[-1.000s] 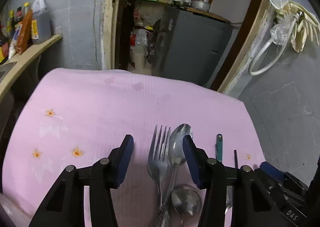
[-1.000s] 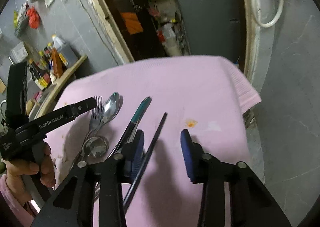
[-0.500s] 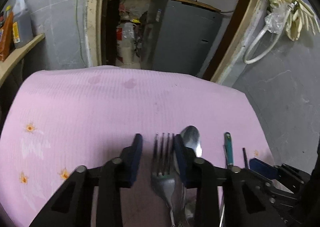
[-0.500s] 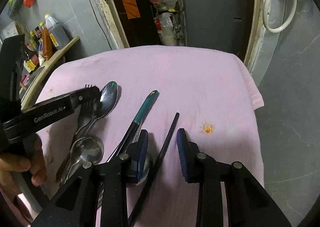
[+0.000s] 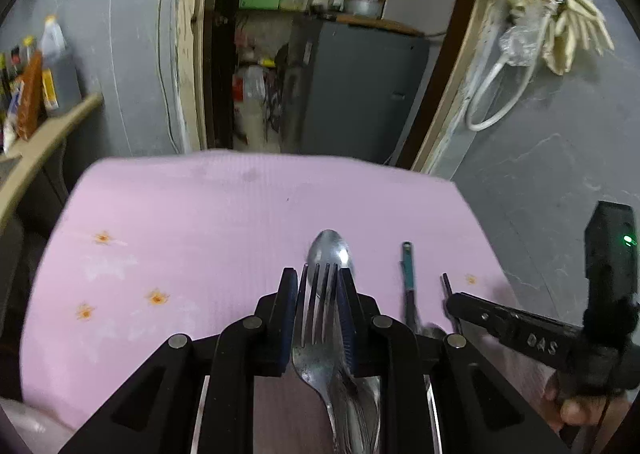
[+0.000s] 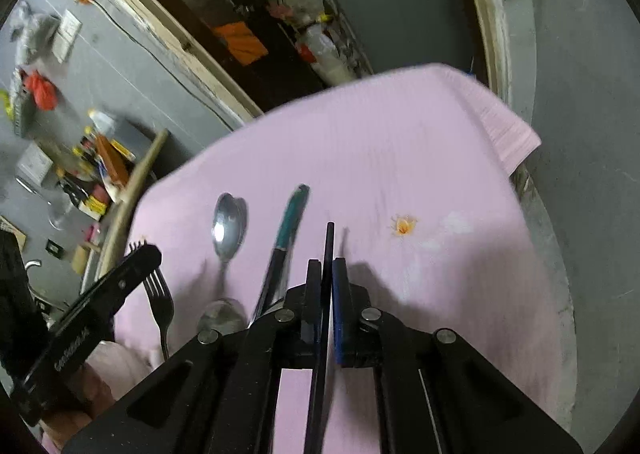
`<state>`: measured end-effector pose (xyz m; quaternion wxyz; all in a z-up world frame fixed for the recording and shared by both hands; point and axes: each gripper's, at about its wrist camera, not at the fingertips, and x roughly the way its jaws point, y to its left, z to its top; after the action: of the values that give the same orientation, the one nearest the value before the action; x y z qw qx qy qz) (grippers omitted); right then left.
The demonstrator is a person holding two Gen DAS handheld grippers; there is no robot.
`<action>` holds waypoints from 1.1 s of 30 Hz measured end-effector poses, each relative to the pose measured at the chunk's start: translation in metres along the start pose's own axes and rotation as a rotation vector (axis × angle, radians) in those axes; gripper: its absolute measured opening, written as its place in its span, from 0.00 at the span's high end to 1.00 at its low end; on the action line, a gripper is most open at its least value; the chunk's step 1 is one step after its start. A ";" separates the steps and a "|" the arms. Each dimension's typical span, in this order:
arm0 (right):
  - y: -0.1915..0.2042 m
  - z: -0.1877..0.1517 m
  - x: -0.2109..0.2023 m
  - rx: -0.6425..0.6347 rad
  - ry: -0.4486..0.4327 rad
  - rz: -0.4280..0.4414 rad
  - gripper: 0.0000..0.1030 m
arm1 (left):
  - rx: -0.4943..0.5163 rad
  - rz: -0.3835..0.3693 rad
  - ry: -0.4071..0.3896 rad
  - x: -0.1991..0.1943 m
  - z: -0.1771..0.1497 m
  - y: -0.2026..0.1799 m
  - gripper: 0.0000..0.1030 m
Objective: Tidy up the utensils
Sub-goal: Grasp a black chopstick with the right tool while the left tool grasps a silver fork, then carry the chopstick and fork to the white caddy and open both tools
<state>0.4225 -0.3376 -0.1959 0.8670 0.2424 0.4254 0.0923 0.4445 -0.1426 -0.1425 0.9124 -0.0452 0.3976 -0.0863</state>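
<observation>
Counter: pink ribbed cloth with small orange flower prints (image 5: 224, 222) covers it and carries all the utensils.
Left gripper: black two-finger tool with blue pads (image 5: 318, 286), jaws closing on the fork, the pads against its sides.
Right gripper: black two-finger tool with blue pads (image 6: 327, 274), jaws together, clamped on the chopstick.
Fork: steel four-tined fork (image 5: 316, 338) sits between the left jaws, tines pointing away, raised off the cloth in the right wrist view.
Spoon: shiny steel spoon (image 6: 229, 224) lies on the cloth just beyond the fork tines.
Knife: teal-handled, dark-bladed knife (image 6: 289, 228) lies between spoon and chopstick.
Chopstick: thin black chopstick (image 6: 329, 250) sticks out past the right jaws.
</observation>
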 end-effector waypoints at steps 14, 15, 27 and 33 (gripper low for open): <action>0.055 -0.037 -0.123 -0.260 -0.244 0.011 0.96 | 0.154 -0.045 -0.127 -0.098 -0.033 -0.020 0.91; 0.060 -0.044 -0.134 -0.282 -0.258 0.004 0.96 | 0.165 -0.049 -0.126 -0.103 -0.035 -0.021 0.95; 0.089 -0.099 -0.213 -0.343 -0.348 -0.080 0.96 | 0.253 -0.112 -0.100 -0.155 -0.073 -0.024 0.97; 0.100 -0.114 -0.247 -0.305 -0.404 -0.085 0.96 | 0.263 -0.144 -0.160 -0.199 -0.088 -0.024 0.97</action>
<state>0.1843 -0.3019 -0.0343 0.9641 0.1043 0.2344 0.0687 0.2445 -0.1288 -0.0561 0.9307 0.0394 0.3046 -0.1987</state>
